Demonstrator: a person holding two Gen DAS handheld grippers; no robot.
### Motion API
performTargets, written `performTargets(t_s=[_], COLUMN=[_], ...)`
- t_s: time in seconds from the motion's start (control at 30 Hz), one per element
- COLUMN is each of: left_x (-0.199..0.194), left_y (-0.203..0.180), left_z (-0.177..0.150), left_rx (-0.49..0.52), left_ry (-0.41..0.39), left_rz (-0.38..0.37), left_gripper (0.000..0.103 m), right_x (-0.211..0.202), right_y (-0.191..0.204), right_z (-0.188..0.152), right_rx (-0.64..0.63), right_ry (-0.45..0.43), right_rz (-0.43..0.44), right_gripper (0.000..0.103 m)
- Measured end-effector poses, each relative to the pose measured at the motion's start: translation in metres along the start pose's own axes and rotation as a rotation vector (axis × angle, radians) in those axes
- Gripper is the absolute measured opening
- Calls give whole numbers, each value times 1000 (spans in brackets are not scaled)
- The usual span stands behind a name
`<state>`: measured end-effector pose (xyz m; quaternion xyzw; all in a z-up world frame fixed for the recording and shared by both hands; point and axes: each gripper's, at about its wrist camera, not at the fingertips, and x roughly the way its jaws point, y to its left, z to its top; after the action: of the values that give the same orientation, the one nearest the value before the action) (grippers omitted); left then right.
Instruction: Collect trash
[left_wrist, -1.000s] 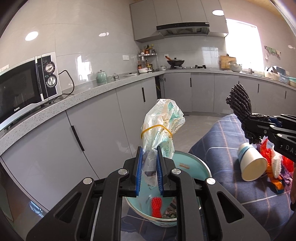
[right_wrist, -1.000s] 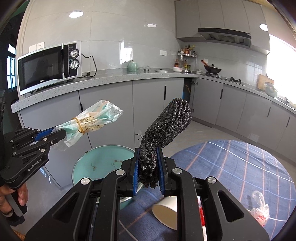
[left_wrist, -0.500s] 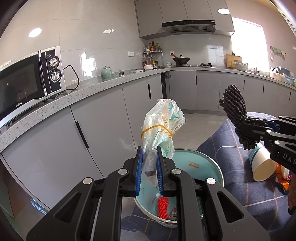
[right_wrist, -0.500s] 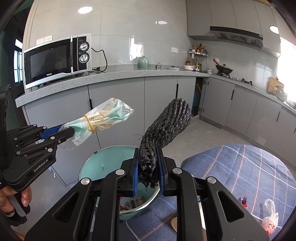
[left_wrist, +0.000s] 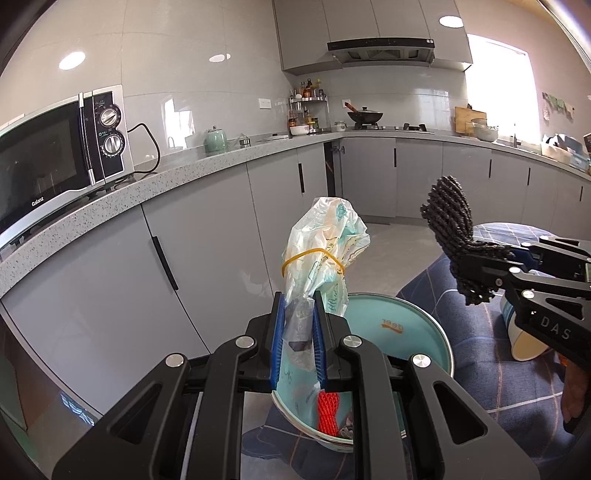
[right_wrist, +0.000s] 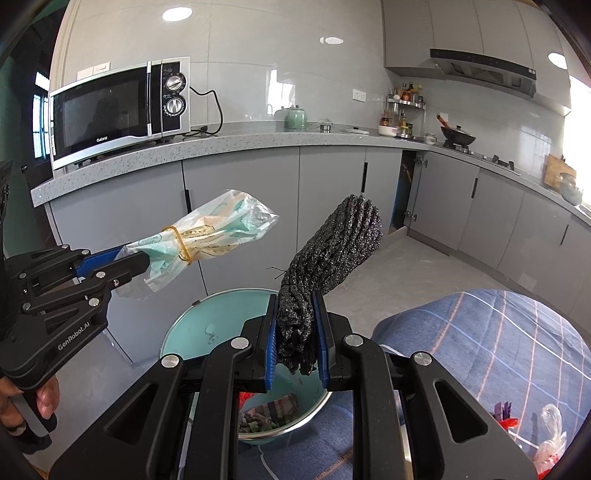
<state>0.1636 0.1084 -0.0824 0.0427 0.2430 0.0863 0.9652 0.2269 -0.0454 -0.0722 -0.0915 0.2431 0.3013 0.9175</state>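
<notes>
Above teal bin (right_wrist: 207, 325), both tongs loaded: left tongs (left_wrist: 298, 343) pinch banded bag (left_wrist: 325, 254), right tongs (right_wrist: 295, 341) pinch black mesh wad (right_wrist: 332, 254). Since a second ago, right tongs slide toward bin, now over its rim; paper cup (left_wrist: 517, 332) slips to 3 o'clock. Drop looks near. Bin mouth open, red net (left_wrist: 327, 413) inside. Cabinets close at 10 o'clock; blue plaid cloth (right_wrist: 498, 332) at 4 o'clock, more litter (right_wrist: 550, 439) there.

We see a clear plastic bag (left_wrist: 325, 247) with a yellow rubber band, held up above the teal bin (left_wrist: 436, 332). A black bumpy net (right_wrist: 332, 258) sticks up too. Red trash (left_wrist: 328, 413) lies inside the bin.
</notes>
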Motion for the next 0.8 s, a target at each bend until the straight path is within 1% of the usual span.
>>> performTargets(t_s=[0.13, 0.2, 0.27, 0.3, 0.33, 0.4, 0.47, 0.5, 0.57, 0.73, 0.8], left_x=[2, 3, 6, 8, 8, 10, 12, 12, 13, 14, 13], left_y=[1, 1, 2, 1, 0, -1, -1, 0, 1, 5, 6], left_z=[0, -1, -1, -2, -3, -4, -6, -6, -6, -8, -7], left_rx=[-2, -7, -4, -3, -2, 2, 3, -1, -2, -18, -21], left_ry=[5, 8, 15, 17, 17, 21, 24, 20, 25, 30, 28], left_rz=[-3, -9, -22, -19, -20, -20, -13, -8, -12, -2, 0], left_gripper=[16, 21, 21, 23, 29, 39, 49, 54, 54, 65, 65], right_x=[3, 4, 6, 8, 10, 12, 16, 16, 17, 16, 14], right_y=[2, 2, 2, 2, 1, -1, -3, -4, -6, -7, -8], right_z=[1, 0, 0, 0, -1, -4, -6, -7, -10, -13, -14], right_rx=[-6, -9, -9, -10, -10, -4, 6, 8, 15, 24, 30], right_ry=[3, 2, 3, 10, 13, 17, 28, 29, 35, 41, 41], right_rz=[6, 5, 8, 6, 4, 2, 3, 2, -3, 5, 6], right_gripper=[18, 19, 19, 19, 19, 24, 33, 35, 36, 39, 39])
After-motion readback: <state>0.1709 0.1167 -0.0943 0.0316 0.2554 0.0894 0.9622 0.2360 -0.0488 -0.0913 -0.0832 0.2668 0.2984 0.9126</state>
